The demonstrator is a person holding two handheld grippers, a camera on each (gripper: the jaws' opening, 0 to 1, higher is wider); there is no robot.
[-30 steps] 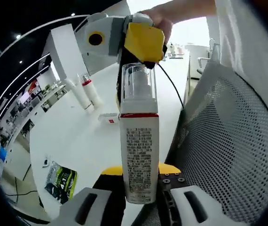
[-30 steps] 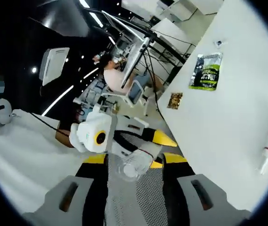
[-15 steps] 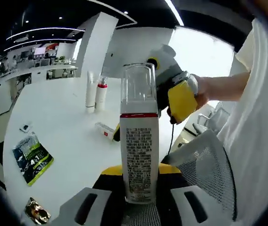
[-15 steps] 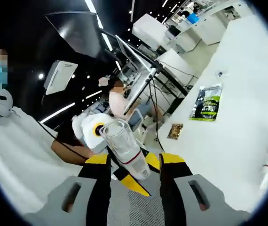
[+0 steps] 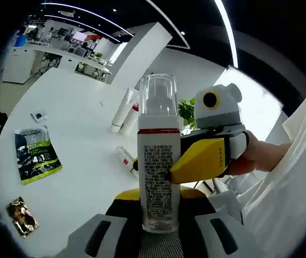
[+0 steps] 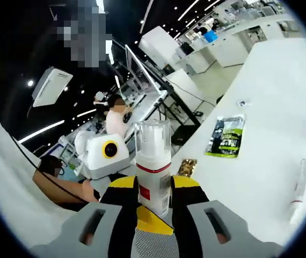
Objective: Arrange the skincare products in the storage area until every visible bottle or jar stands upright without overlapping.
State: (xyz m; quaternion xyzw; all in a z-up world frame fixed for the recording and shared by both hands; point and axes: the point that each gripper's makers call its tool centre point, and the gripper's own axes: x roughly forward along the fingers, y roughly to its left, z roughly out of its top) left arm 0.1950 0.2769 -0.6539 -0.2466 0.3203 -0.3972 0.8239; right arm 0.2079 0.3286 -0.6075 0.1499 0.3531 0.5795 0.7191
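In the left gripper view, the left tool (image 5: 158, 228) is closed on the base of a white pump bottle (image 5: 158, 172), which stands straight up the middle of the view with a red band below its clear cap and printed text down its side. The bottle is lifted off the white table (image 5: 72, 129), which spreads behind it toward 10 o'clock. The right tool (image 5: 209, 145), grey and yellow, sits just beside the bottle at 3 o'clock, held by a person's hand (image 5: 257, 158). On the table, two white tubes (image 5: 125, 112) lie side by side at 11 o'clock from the bottle, and a small white tube with a red mark (image 5: 125, 157) lies close to the bottle's left side. Well apart at 9 o'clock lies a green and black packet (image 5: 34, 155), and a small brown wrapper (image 5: 21, 216) lies at 8 o'clock.

In the right gripper view, the right tool (image 6: 152, 201) has its two jaws either side of the same bottle (image 6: 153, 169); whether they press on it cannot be told. The left tool (image 6: 102, 156) shows at 9 o'clock of the bottle. The packet (image 6: 225, 137) lies on the table (image 6: 266, 166) at 2 o'clock, and the brown wrapper (image 6: 187, 166) just right of the bottle. A clear tube (image 6: 299, 188) lies at 4 o'clock.
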